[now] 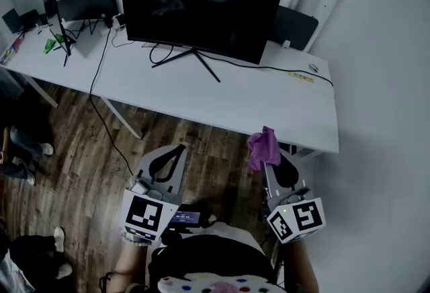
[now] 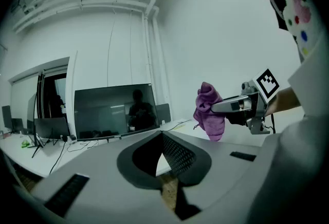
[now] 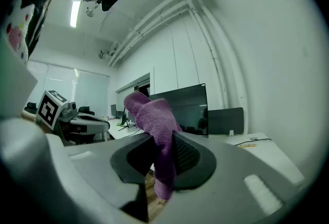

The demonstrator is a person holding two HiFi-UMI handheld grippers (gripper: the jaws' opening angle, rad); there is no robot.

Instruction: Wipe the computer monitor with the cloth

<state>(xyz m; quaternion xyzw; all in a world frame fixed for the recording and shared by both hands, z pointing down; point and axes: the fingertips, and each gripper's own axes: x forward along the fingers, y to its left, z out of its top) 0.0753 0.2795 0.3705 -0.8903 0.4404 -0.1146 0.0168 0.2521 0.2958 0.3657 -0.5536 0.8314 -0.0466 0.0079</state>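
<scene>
The dark curved monitor [image 1: 201,9] stands on its black stand at the back of the white table [image 1: 269,103]. It also shows ahead in the left gripper view, monitor [image 2: 113,112], and behind the cloth in the right one, monitor [image 3: 190,107]. My right gripper [image 1: 270,158] is shut on a bunched purple cloth [image 1: 263,147], held over the floor just short of the table's near edge. The cloth [image 3: 154,120] sticks up and hangs down between the jaws. My left gripper [image 1: 177,150] is shut and empty, its tips [image 2: 162,134] touching, level with the right gripper [image 2: 222,107] and its cloth [image 2: 209,112].
A cable [image 1: 101,83] runs from the table down across the wood floor [image 1: 87,144]. A second desk [image 1: 47,50] at the left carries screens and small items. A mouse [image 1: 313,68] and a yellow item [image 1: 300,76] lie at the table's right. A white wall [image 1: 383,117] is at the right.
</scene>
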